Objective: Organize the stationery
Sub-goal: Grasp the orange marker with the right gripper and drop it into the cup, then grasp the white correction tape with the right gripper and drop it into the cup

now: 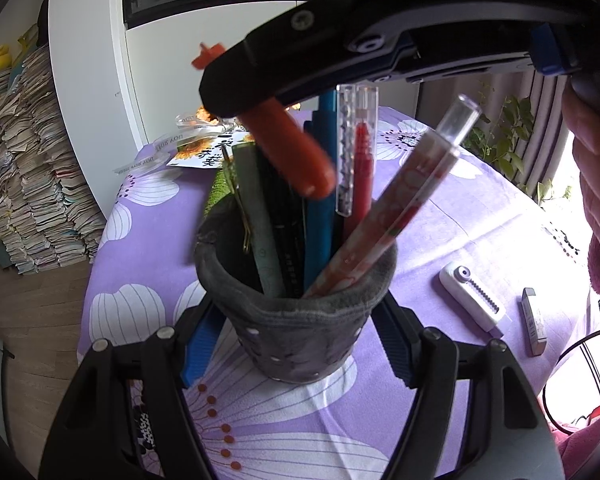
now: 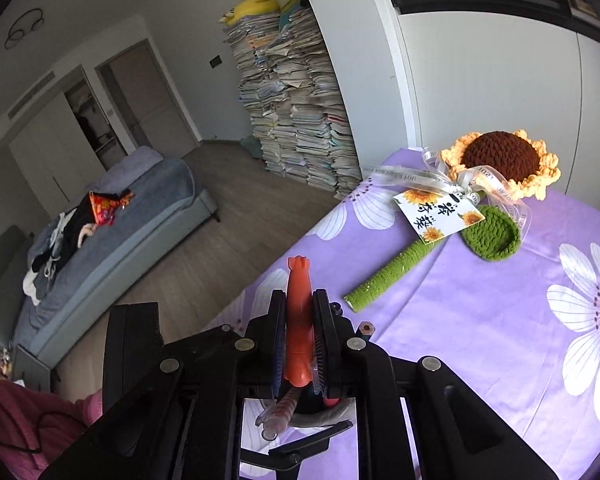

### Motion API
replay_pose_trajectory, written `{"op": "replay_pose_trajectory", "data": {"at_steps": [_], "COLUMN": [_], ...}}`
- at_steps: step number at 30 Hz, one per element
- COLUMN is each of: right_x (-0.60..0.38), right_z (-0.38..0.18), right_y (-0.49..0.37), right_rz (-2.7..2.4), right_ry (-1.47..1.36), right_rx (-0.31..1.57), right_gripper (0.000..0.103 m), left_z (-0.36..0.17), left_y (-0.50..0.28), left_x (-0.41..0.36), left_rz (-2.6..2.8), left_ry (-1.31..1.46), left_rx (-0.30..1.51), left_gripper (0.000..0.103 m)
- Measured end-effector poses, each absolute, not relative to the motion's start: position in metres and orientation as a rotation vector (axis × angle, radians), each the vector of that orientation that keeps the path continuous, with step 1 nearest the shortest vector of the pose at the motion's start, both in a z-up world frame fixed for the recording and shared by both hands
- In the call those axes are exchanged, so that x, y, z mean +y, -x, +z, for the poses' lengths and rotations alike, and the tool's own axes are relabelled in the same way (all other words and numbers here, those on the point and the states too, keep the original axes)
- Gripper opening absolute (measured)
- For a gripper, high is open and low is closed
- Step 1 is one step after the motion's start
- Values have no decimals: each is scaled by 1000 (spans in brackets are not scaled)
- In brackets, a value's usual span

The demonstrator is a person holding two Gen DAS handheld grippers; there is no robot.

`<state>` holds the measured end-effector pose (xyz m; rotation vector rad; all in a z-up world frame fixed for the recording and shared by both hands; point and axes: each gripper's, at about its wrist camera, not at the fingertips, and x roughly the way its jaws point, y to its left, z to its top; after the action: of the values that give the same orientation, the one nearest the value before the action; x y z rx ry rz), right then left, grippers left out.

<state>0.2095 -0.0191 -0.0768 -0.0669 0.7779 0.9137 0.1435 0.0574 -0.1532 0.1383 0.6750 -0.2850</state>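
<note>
Holding the grey pen cup (image 1: 296,320) steady on the worktop (image 1: 480,216), our left tongs (image 1: 296,344) clamp its soft wall. Our right tongs (image 2: 300,336) pinch the orange pen (image 2: 298,320) mid-barrel above the cup; it looks light, stiff and slippery.

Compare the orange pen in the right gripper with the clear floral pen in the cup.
The orange pen is opaque and plain; the floral pen is clear with red print. The orange pen is clamped in the right gripper above the grey cup; the floral pen leans inside it. Both are slim and tilted.
</note>
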Motion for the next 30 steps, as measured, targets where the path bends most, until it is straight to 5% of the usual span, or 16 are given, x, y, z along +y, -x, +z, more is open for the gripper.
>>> {"op": "replay_pose_trajectory", "data": {"at_steps": [16,23,30], "right_x": [-76,-117,-133], "right_z": [-55,-102,-155], "right_y": [-193,-203,-212], "right_rz": [815,533,452], "right_ry": [-16,40,-43], "right_rx": [747,1033,1271], "right_gripper": [14,30,30], "left_z": [-154,-154,-155], "left_y": [-144,-143,-143], "left_x": [57,57,57], "left_rz": [-284,-283,-281], "left_ry": [-138,-138,-139], "left_rx": [673,671,671], "left_gripper": [71,71,71]}}
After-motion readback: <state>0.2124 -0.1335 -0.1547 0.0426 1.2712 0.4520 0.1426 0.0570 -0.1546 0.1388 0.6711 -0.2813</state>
